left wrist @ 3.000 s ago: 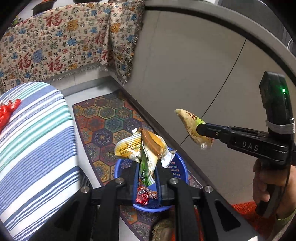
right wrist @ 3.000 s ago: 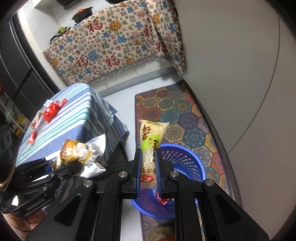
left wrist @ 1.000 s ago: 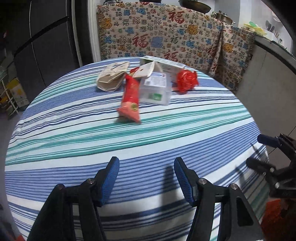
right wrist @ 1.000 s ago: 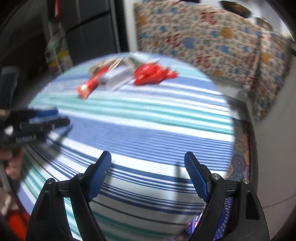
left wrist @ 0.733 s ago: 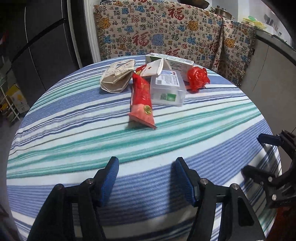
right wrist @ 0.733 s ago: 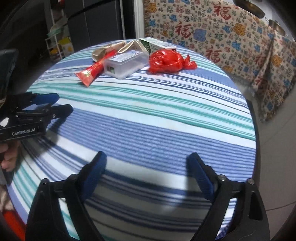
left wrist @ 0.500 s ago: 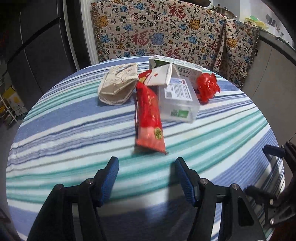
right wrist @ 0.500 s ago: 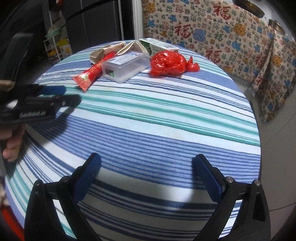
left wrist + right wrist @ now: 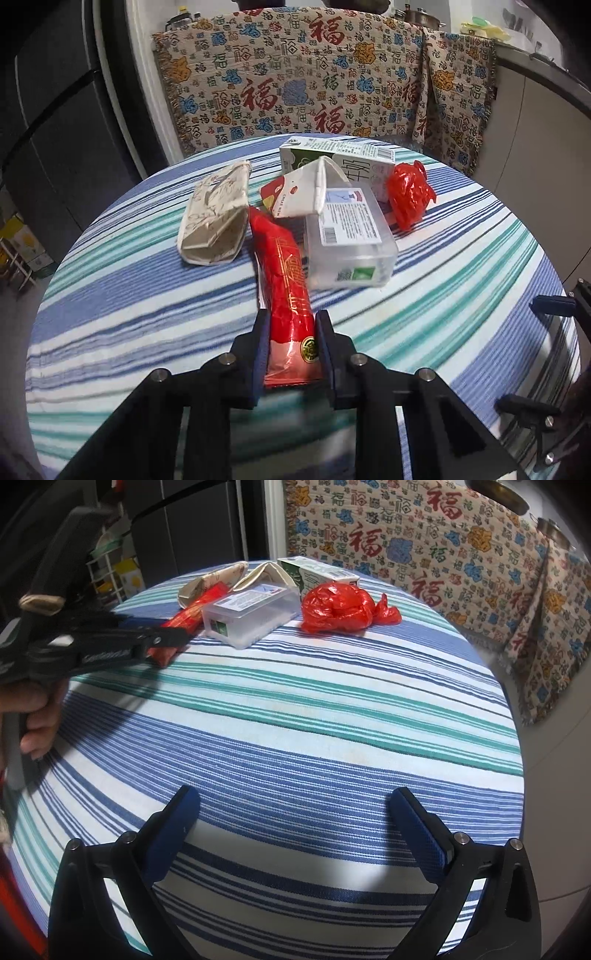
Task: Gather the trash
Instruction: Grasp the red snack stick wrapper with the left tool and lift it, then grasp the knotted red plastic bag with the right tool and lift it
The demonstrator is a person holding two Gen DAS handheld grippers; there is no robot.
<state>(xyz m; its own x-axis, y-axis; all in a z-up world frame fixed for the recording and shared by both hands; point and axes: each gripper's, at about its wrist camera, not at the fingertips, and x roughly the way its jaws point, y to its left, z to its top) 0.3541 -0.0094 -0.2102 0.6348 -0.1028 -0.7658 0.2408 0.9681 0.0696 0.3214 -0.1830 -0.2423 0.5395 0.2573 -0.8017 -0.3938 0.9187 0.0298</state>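
On the round striped table (image 9: 443, 295) lies a heap of trash: a long red snack wrapper (image 9: 286, 288), a clear plastic box (image 9: 349, 240), a milk carton (image 9: 343, 158), a crumpled red plastic bag (image 9: 408, 194), a beige paper bag (image 9: 216, 218) and a flattened paper cup (image 9: 306, 192). My left gripper (image 9: 291, 325) is closing its jaws on the near end of the red wrapper, with both pads against its sides. The right wrist view shows the same grip (image 9: 173, 638). My right gripper (image 9: 293, 799) stands wide open over bare cloth near the table's front edge, well short of the red bag (image 9: 340, 607).
A patterned cloth (image 9: 295, 81) hangs over the furniture behind the table. Dark cabinet doors (image 9: 55, 110) stand at the left. A person's hand (image 9: 33, 709) holds the left gripper at the table's left side. The table edge drops off at the right.
My left gripper has moved forward to the red wrapper and its jaws have closed around the wrapper's near end. The right gripper has opened wider and stayed in place.
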